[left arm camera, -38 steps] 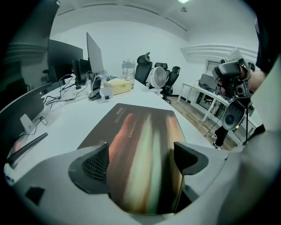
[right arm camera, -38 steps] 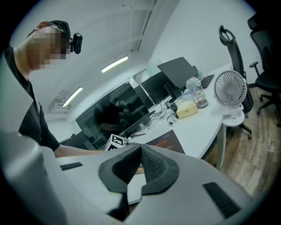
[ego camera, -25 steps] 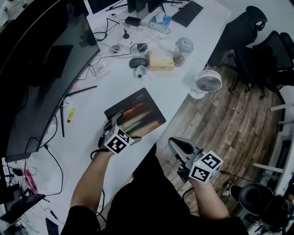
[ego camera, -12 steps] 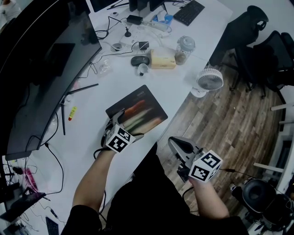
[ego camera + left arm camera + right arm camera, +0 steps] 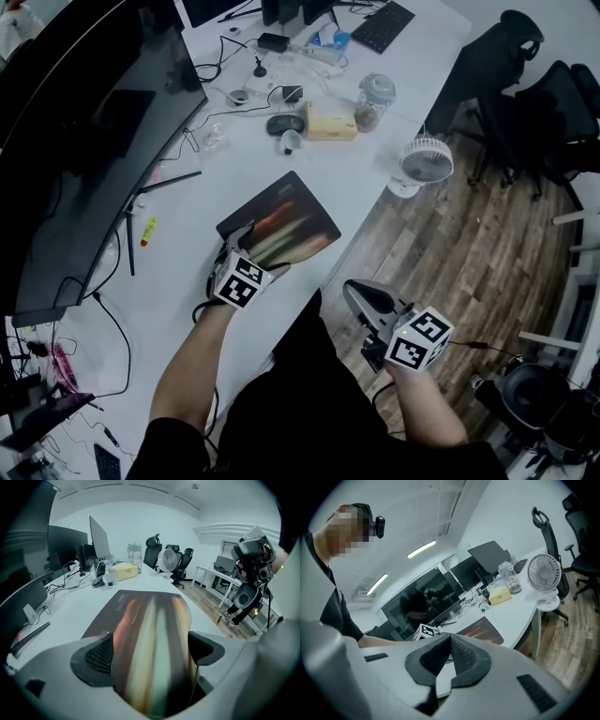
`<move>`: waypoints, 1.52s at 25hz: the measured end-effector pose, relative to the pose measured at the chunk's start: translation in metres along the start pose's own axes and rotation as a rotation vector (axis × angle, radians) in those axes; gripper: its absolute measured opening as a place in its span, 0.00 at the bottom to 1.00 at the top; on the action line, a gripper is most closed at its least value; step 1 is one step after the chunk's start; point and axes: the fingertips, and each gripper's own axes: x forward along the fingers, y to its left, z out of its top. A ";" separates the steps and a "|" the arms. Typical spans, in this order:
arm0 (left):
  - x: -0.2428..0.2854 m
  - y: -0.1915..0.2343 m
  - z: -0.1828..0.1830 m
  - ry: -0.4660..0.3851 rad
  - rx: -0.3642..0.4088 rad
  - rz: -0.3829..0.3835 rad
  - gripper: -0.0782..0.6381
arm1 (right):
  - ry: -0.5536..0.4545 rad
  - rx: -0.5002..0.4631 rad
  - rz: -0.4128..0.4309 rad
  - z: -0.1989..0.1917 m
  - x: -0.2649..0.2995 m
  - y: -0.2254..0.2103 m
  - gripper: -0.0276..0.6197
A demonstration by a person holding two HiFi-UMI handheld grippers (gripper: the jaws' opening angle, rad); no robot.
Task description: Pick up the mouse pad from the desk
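The mouse pad (image 5: 279,225) lies flat on the white bench (image 5: 366,178), close to the near edge. It is a thin, dark rectangle with round corners and soft streaks of orange, white and green on top. It looks light and bendy, like cloth over rubber. It will likely flop when lifted, so the grip should be on the near end, with a good bit of pad inside the pinch.

The left tool (image 5: 261,251) sits over that near end. Its jaws are spread wide and have just been closing. In the left gripper view the pad (image 5: 150,630) fills the gap between the two dark, bumpy pads (image 5: 99,657). Its sides look to touch both of them, but I judge this is not a firm pinch yet.

The right tool (image 5: 356,291) is held off the bench, to the right and near, over the wood floor (image 5: 469,262). Its jaws are pressed together with nothing in them.

Farther off sit a black computer mouse (image 5: 284,125), a tan box (image 5: 330,122) and a clear jar (image 5: 375,98). A small white fan (image 5: 426,164) stands at the right edge. A big curved monitor (image 5: 84,141) fills the left.
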 end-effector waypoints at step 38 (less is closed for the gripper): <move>-0.087 0.004 0.009 -0.115 -0.044 0.111 0.20 | -0.046 -0.112 0.020 0.032 -0.012 0.071 0.05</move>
